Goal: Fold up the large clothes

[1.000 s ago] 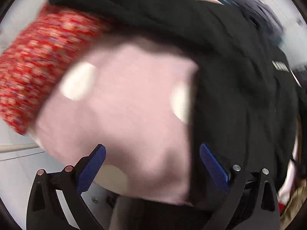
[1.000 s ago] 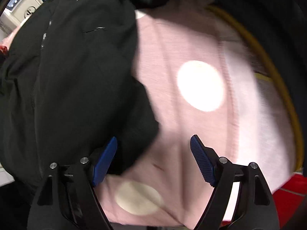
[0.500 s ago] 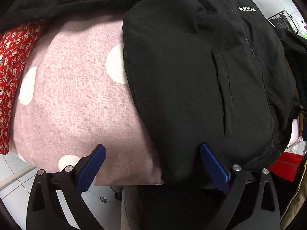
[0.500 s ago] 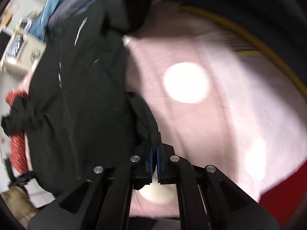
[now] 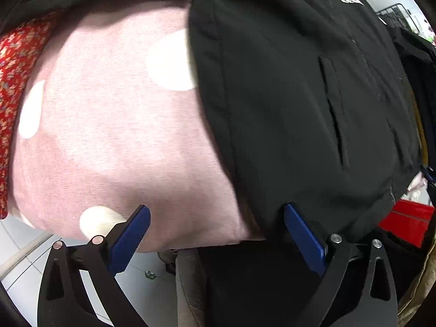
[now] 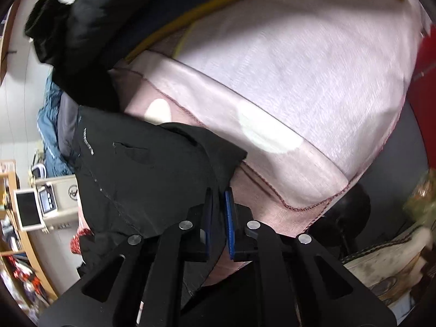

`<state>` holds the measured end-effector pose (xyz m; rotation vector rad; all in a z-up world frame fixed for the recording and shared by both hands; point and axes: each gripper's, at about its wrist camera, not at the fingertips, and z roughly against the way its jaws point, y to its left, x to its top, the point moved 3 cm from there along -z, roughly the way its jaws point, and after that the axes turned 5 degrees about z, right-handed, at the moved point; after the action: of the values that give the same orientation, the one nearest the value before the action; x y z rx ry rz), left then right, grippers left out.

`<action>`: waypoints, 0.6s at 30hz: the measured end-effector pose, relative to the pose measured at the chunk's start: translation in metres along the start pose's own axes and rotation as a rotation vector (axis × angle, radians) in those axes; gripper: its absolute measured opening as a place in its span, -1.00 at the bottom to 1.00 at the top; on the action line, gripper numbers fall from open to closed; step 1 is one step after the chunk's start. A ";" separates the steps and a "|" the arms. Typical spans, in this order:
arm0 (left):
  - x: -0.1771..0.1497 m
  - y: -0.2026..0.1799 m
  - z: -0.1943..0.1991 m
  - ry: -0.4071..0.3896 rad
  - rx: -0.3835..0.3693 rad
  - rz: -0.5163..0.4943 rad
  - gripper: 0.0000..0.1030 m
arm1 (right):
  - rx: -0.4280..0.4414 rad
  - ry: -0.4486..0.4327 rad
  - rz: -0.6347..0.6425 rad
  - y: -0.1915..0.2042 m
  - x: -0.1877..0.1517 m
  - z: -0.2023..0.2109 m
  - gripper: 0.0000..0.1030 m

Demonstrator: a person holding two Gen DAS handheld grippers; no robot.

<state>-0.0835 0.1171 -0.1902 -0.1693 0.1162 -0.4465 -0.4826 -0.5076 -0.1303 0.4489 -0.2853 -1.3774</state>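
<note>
Pink cloth with white polka dots [image 5: 114,136] covers the surface under both my cameras, and a red flower-print fabric [image 5: 13,81] lies along its left edge in the left wrist view. Over the right part of that cloth lies the black zip-up jacket with a slit pocket [image 5: 313,109], its hem near the front edge. My left hand-held gripper [image 5: 215,231] hangs with its blue pads spread wide, one over the pink cloth, one over the jacket hem, gripping nothing. My right hand-held gripper [image 6: 219,218] stands almost closed, its jaws having parted slightly just now, with a fold of the black jacket [image 6: 152,179] pinched between the pads. Wooden shelves [image 6: 16,218] stand at that view's left.
</note>
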 end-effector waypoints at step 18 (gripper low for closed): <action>-0.028 -0.057 0.009 -0.024 -0.368 -0.147 -0.79 | 0.283 -0.034 -0.118 0.030 -0.002 0.013 -0.95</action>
<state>-0.1317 0.0797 -0.1688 -0.5472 0.1622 -0.5670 -0.4630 -0.5041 -0.1048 0.6861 -0.4921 -1.4672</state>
